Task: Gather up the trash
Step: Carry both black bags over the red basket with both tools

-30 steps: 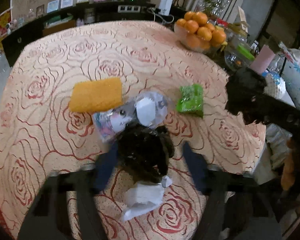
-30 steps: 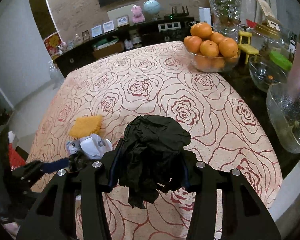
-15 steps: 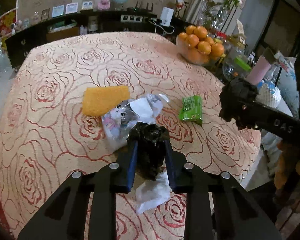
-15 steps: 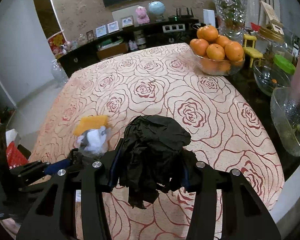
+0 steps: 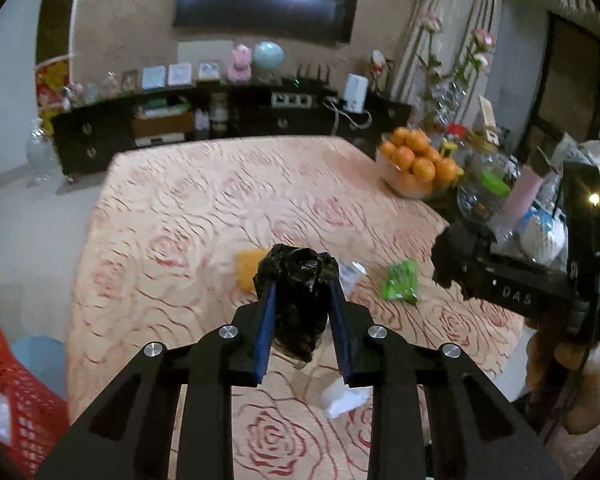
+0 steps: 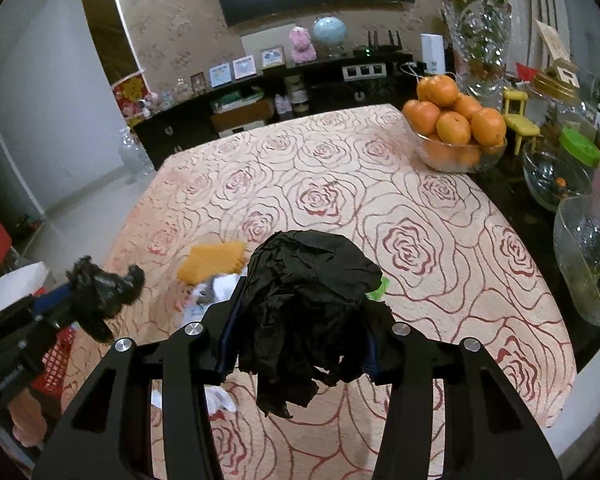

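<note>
My left gripper (image 5: 302, 292) is shut on a crumpled black plastic bag (image 5: 298, 280) and holds it above the rose-patterned tablecloth (image 5: 204, 220). My right gripper (image 6: 304, 300) is shut on a larger black crumpled bag (image 6: 308, 280), also held above the table. On the cloth lie an orange sponge (image 6: 212, 262), a clear wrapper with a cat print (image 6: 206, 292), a green packet (image 5: 400, 282) and a white tissue (image 5: 346, 398). The left gripper with its bag shows at the left of the right wrist view (image 6: 100, 292).
A glass bowl of oranges (image 6: 456, 132) stands at the table's far right, with jars and glass bowls (image 6: 556, 176) beside it. A red basket (image 5: 16, 396) sits off the table's left edge. A dark sideboard (image 5: 220, 120) stands behind.
My left gripper closed on the small black bag and lifted it off the table, tilting up. My right gripper kept its bag and barely moved.
</note>
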